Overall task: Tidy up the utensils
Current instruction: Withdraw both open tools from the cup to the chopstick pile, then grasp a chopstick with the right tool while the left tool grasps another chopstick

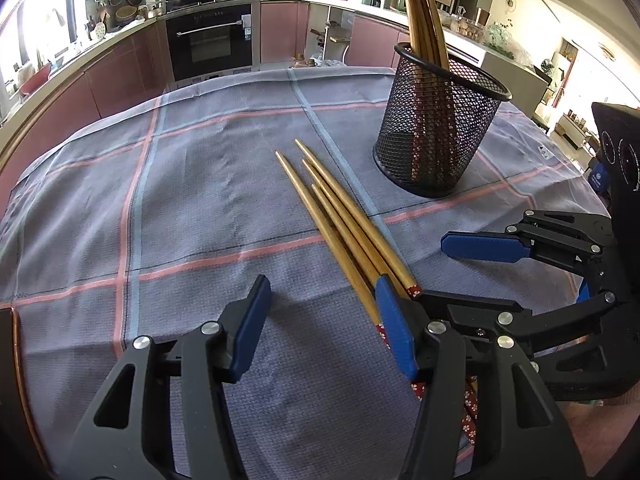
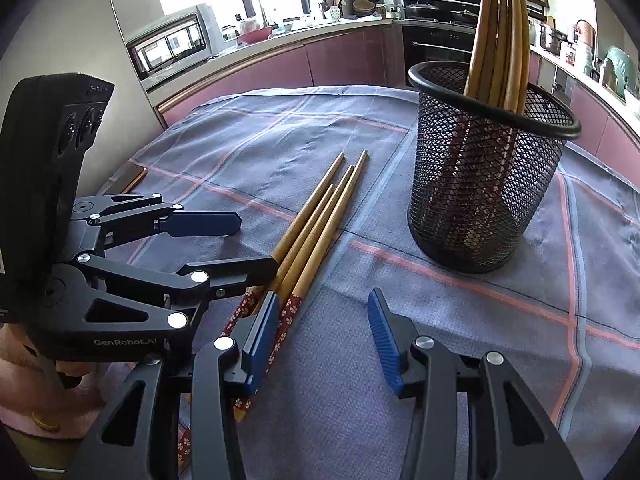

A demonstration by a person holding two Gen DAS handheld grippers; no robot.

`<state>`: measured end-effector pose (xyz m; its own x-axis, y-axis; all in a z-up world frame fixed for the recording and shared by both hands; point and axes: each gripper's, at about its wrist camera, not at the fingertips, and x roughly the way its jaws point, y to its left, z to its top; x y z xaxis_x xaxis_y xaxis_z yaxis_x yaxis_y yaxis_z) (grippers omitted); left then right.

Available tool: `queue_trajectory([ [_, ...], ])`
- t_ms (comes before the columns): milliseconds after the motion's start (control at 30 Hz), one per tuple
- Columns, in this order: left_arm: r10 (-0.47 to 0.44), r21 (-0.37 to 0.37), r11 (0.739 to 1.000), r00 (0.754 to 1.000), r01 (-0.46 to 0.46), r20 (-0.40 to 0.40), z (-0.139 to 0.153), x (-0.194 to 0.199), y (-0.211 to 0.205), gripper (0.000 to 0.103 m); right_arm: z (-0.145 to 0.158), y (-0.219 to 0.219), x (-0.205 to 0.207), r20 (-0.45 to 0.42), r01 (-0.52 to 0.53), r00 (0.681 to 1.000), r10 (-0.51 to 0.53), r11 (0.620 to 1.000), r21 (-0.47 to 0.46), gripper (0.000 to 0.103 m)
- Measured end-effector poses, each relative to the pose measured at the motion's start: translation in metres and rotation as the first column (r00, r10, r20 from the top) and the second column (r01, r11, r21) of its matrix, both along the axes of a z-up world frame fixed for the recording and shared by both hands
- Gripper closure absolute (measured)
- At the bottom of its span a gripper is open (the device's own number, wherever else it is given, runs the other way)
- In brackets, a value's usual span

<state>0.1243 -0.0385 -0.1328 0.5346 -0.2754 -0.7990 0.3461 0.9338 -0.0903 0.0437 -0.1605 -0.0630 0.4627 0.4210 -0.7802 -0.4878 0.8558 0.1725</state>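
Four loose bamboo chopsticks with red flower-patterned handle ends (image 1: 340,216) lie side by side on the surface, a table under a grey-blue cloth crossed by pink and pale-blue stripes (image 1: 200,200). The landmark is the black wire-mesh cylindrical holder (image 1: 440,128), which stands upright on the cloth and already contains several more chopsticks of the same kind (image 1: 420,12), tips upward and leaning against its rim.

Left of the holder, the left hand-held gripper (image 1: 320,320), with black linkage arms and blue pads, is released: its jaws stand apart over bare cloth. Its right-hand finger (image 1: 394,328) rests beside or against the handle ends of the loose chopsticks; whether it actually touches them cannot be told. No chopstick lies between its pads.

Between that gripper and the holder, the loose chopsticks run diagonally, their pointed tips directed toward the holder's near left side yet well apart from its base.

In front of the holder, nearer the cameras, the right hand-held gripper (image 2: 324,336) is likewise released, jaws parted over bare cloth. Its left-hand finger (image 2: 260,340) lies over the patterned handle ends (image 2: 288,316); nothing is clamped between its pads. The holder (image 2: 488,168) stands beyond its right-hand finger.
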Motion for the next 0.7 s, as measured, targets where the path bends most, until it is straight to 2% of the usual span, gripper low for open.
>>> queue_trajectory([
  [433,-0.006,-0.006,1.000,1.000,0.006,-0.012,0.001,0.003,0.003,0.062,0.003,0.003,0.007,0.007,0.005,1.000,-0.005,1.000,-0.010,0.062],
  [533,-0.006,-0.012,1.000,1.000,0.006,-0.017,0.001,0.007,0.002,0.065,0.003,0.010,0.015,0.007,-0.003,1.000,0.003,1.000,-0.013,0.070],
  [600,-0.003,-0.016,1.000,1.000,0.003,-0.020,0.001,0.009,0.003,0.070,0.001,0.013,0.020,0.006,0.001,1.000,-0.001,1.000,-0.017,0.071],
  [700,0.003,-0.025,1.000,1.000,-0.004,-0.029,0.001,0.014,0.004,0.072,0.000,0.013,0.026,0.002,0.013,1.000,-0.013,1.000,-0.018,0.074],
])
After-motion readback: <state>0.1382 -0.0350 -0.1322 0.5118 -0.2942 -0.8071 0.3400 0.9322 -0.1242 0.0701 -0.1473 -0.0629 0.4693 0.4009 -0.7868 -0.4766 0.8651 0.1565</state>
